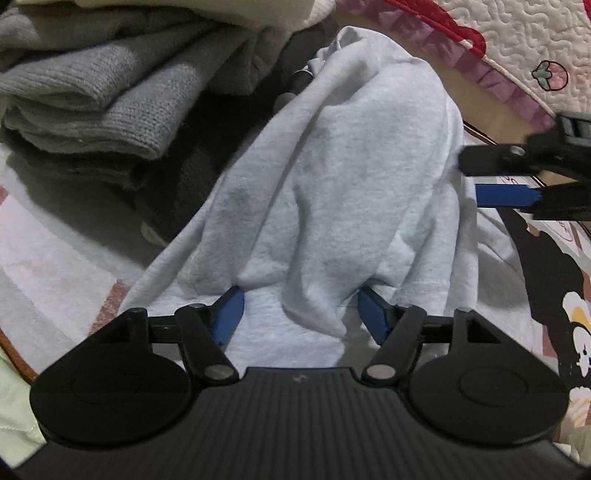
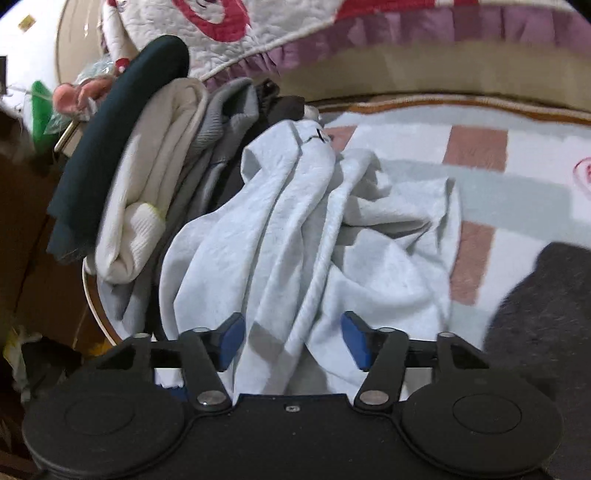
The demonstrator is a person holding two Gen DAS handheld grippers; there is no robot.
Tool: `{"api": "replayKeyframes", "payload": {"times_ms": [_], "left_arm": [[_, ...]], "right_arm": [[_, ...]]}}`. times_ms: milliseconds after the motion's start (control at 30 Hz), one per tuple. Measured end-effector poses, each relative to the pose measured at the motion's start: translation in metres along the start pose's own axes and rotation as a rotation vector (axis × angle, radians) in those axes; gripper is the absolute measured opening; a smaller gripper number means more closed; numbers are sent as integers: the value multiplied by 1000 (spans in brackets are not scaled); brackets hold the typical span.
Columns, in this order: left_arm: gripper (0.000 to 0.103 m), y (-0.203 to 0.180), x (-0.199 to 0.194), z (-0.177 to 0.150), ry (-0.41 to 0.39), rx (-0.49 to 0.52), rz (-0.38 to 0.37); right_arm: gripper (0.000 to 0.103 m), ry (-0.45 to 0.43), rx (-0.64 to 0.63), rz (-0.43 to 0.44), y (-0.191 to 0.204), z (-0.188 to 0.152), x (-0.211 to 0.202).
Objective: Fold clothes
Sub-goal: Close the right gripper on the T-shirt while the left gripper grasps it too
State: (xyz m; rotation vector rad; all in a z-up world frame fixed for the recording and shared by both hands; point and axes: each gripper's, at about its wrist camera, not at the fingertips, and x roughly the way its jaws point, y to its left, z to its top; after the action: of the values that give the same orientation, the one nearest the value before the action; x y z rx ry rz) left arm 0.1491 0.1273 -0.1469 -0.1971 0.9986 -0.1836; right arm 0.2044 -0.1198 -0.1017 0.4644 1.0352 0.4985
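Note:
A pale blue-grey garment (image 1: 332, 177) lies bunched and draped over both grippers. My left gripper (image 1: 301, 295) stands open with its blue pads (image 1: 231, 314) wide apart, and the cloth hangs over and between them. My right gripper (image 2: 291, 332) is also open with cloth folds draped between its blue pads (image 2: 354, 339); it shows in the left wrist view (image 1: 469, 177) at the garment's right edge. The garment (image 2: 314, 236) rises in long ridges toward a pile of clothes.
A stack of folded clothes, grey knit (image 1: 92, 103), cream (image 2: 147, 192) and dark green (image 2: 122, 140), lies left of the garment. A dark grey garment (image 2: 539, 317) lies at the right. Everything rests on a checked pink, white and green blanket (image 2: 480, 177). A quilted bedspread (image 1: 517, 33) hangs behind.

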Motion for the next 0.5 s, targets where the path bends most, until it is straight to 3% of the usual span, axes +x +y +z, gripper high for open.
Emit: {"api": "replayKeyframes", "payload": {"times_ms": [100,167,200,300,500], "left_arm": [[67,2,2,0,-2,2,-10],[53,2,3,0,-9,10,-2],[40,0,1,1,-15,29,19],[10,-7,-14,4,-50,75,-21],[3,-46,-81,-3,-180,209,-301]], "right_arm": [[67,7,-36,-51,5,1,22],[25,-18,-95,-69,13,-1,25],[11,-34,-141,-81,21,-2,20],[5,-135,-238,-103,44,-7,-13],[0,-407,-351,-248,74,-14,-131]]}}
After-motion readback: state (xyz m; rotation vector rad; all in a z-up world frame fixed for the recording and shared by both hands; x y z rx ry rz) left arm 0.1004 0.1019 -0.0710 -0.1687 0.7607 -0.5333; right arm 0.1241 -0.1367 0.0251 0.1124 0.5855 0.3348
